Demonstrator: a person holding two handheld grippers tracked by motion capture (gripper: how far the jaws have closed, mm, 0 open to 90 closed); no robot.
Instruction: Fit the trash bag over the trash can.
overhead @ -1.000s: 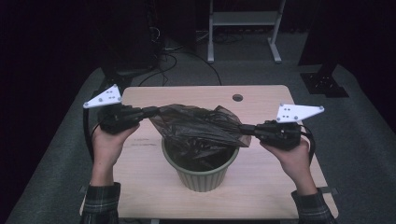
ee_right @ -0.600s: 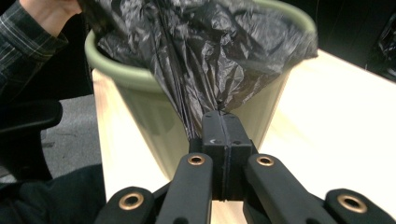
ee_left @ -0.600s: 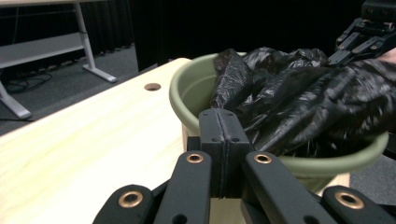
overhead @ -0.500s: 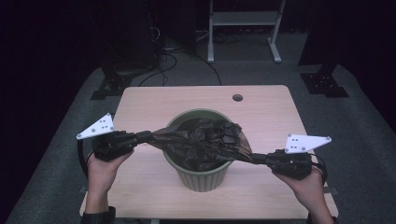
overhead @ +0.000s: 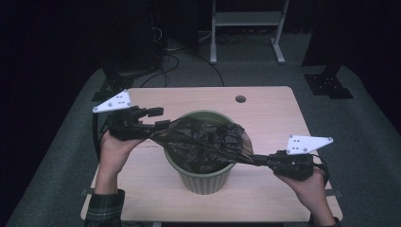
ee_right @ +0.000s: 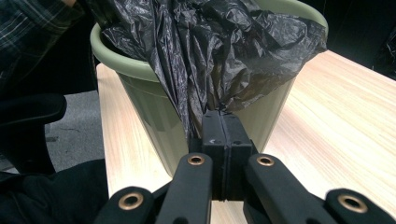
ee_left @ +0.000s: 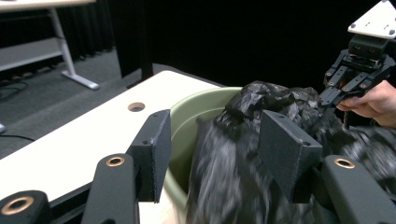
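- Over the green bin (overhead: 204, 176) mid-table: black bag (overhead: 203, 142) draped across the opening, bulk sagging inside the rim, right edge pulled out past it.
- Left gripper (overhead: 158, 118): jaws spread apart beside the bag's left edge, in the left gripper view (ee_left: 215, 154) film lying between them, not pinched; half a second ago same edge looked gripped, so likely just released.
- Left gripper now higher and further back than half a second ago.
- Right gripper (overhead: 265, 161): jaws pressed together on a gathered bag corner, confirmed in the right gripper view (ee_right: 223, 140); low, at bin's right, little moved.
- Bag less taut than before, left side slack over the rim.
- Meaning: lining the bin half done; left edge free and needing a fresh grip or tuck over the rim.
- Risk: bag sliding toward the right hold.
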